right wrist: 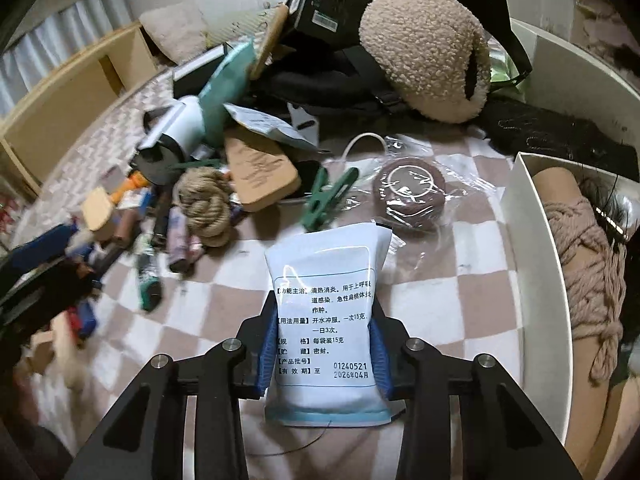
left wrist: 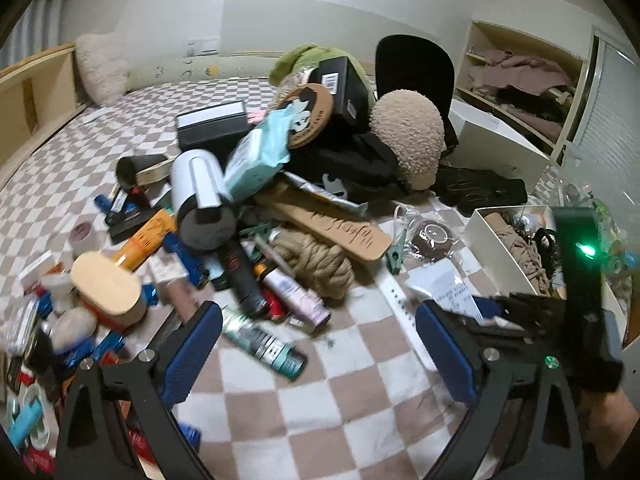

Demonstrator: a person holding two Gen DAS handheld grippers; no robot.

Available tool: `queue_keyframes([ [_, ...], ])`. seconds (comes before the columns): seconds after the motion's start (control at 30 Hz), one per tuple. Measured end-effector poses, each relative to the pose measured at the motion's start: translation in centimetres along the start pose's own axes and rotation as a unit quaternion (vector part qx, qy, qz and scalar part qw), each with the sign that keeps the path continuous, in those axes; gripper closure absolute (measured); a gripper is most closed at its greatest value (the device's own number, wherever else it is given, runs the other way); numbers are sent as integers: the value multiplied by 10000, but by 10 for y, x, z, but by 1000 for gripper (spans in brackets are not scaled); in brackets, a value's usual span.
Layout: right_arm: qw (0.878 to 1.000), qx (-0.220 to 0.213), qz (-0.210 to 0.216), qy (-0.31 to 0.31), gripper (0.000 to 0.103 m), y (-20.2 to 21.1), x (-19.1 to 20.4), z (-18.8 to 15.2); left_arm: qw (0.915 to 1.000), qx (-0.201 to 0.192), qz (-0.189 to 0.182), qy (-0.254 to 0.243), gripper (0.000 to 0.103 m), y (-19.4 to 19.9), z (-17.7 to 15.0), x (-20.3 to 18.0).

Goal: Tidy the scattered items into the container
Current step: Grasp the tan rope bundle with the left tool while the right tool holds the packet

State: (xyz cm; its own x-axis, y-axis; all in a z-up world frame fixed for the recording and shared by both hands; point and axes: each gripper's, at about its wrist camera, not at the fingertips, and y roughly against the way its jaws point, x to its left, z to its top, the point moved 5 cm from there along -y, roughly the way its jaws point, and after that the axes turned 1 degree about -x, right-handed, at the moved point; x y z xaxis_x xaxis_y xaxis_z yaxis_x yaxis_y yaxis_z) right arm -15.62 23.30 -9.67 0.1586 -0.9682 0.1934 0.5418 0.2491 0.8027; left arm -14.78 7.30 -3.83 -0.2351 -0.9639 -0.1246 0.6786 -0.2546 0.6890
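Observation:
My right gripper (right wrist: 324, 344) is shut on a white medicine sachet (right wrist: 326, 316) with printed text and holds it above the checkered bedspread (right wrist: 460, 300). The white container (right wrist: 532, 248) stands to its right, with a rope bundle (right wrist: 588, 256) inside; it also shows in the left wrist view (left wrist: 496, 248). My left gripper (left wrist: 318, 354) is open and empty over the bedspread, near a green-capped tube (left wrist: 264, 342) and a white watch strap (left wrist: 400, 304). A heap of scattered items lies ahead, with a rope coil (left wrist: 316, 260) and a white cylinder (left wrist: 198, 192).
A beige fleece hat (right wrist: 428, 52), black boxes (left wrist: 344, 84) and black clothing top the heap. A green clip (right wrist: 328, 200) and a bagged brown disc (right wrist: 408, 190) lie before the sachet. A second white box (left wrist: 496, 140) and a wardrobe shelf (left wrist: 520, 80) stand behind.

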Motion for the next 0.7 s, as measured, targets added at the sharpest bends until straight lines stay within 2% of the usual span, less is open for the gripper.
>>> queue_keyframes([
  [0.07, 9999, -31, 78, -76, 63, 6, 2, -4, 9999, 48, -31, -101, 6, -12, 6, -4],
  [0.2, 9995, -49, 193, -253, 63, 13, -6, -7, 9994, 136, -144, -298, 14, -31, 16, -5],
  [0.3, 9989, -62, 264, -395, 62, 16, -12, -8, 9972, 275, -442, -541, 19, -46, 23, -6],
  [0.4, 9978, -86, 342, -558, 62, 18, -19, -7, 9929, 377, -705, -884, 19, -55, 28, -8],
  [0.5, 9969, -98, 413, -660, 62, 21, -23, -6, 9859, 538, -812, -1364, 19, -64, 31, -9],
  [0.7, 9955, -110, 534, -777, 62, 24, -27, -5, 9765, 832, -797, -1824, 19, -86, 34, -6],
])
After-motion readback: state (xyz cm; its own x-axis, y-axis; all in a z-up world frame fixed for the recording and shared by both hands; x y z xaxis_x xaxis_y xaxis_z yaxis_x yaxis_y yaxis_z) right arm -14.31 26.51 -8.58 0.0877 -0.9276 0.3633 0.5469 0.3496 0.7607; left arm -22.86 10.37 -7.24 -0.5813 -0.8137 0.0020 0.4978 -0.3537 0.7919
